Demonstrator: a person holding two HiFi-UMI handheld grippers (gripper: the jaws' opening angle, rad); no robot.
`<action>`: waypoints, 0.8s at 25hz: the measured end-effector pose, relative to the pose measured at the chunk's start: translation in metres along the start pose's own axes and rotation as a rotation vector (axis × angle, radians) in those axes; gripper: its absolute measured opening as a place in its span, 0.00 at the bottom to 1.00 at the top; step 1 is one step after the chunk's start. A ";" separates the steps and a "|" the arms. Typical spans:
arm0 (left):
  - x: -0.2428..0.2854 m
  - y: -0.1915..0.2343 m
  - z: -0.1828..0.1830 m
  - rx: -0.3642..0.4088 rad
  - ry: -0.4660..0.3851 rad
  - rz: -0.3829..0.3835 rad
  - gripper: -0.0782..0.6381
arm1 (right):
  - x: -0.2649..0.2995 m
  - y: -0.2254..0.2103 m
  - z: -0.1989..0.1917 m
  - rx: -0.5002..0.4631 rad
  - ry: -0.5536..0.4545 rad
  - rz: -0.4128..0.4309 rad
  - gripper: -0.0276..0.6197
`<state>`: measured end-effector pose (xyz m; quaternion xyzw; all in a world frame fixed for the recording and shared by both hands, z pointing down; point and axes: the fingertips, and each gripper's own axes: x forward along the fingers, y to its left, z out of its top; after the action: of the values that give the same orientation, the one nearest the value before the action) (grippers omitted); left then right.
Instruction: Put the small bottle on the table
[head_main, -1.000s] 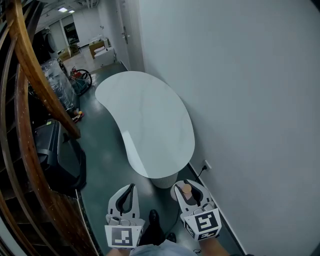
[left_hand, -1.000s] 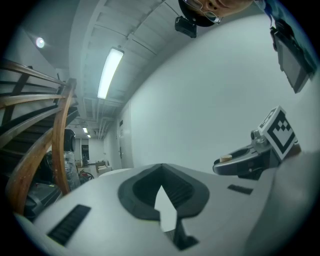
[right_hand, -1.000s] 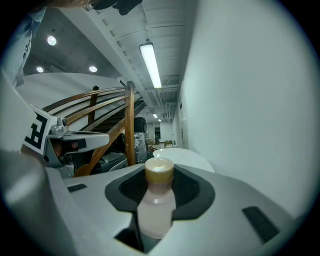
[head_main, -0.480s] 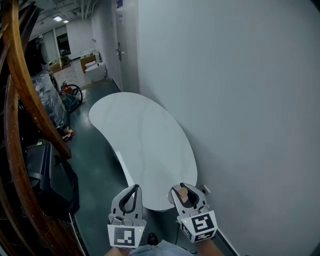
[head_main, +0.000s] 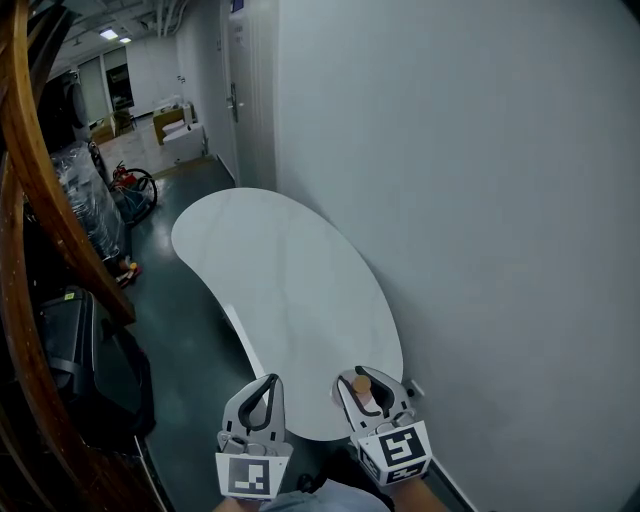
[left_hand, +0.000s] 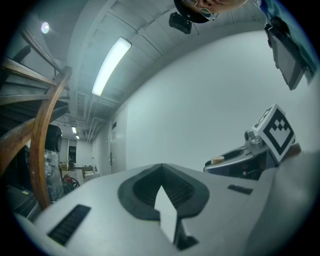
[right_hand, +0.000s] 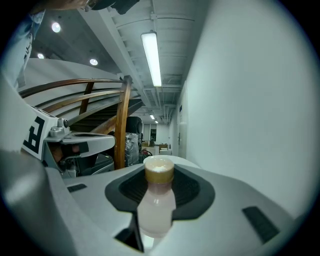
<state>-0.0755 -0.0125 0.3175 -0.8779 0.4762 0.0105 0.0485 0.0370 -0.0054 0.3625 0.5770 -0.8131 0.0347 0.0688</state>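
Note:
A small pale bottle (head_main: 362, 389) with a tan cap stands between the jaws of my right gripper (head_main: 360, 377), which is shut on it. In the right gripper view the bottle (right_hand: 156, 205) stands upright in the dark pads, cap uppermost. My left gripper (head_main: 267, 382) is beside it on the left, shut, with nothing held; in the left gripper view its jaws meet at the tip (left_hand: 162, 169). A white kidney-shaped table (head_main: 290, 280) stretches ahead along the wall. Both grippers hover at its near end, the right one over the tabletop's edge.
A plain white wall (head_main: 480, 200) runs along the table's right side. A curved wooden stair railing (head_main: 40, 210) and a black case (head_main: 85, 365) stand on the left, across a dark green floor (head_main: 190, 330). Wrapped goods and boxes (head_main: 180, 130) lie at the corridor's far end.
The table has come nearer in the head view; its near end now lies under the gripper tips. Both grippers keep their places side by side, the bottle still in the right one.

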 end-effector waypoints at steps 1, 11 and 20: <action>0.002 0.002 -0.002 -0.006 0.007 0.004 0.11 | 0.003 0.000 -0.001 0.001 0.005 0.004 0.23; 0.046 0.018 -0.013 0.001 0.057 0.038 0.11 | 0.050 -0.012 -0.003 0.022 0.025 0.089 0.23; 0.089 0.036 -0.002 0.061 0.058 0.131 0.11 | 0.101 -0.031 0.014 0.017 -0.001 0.197 0.23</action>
<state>-0.0570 -0.1061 0.3111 -0.8430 0.5339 -0.0263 0.0608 0.0328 -0.1118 0.3632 0.4951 -0.8655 0.0478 0.0596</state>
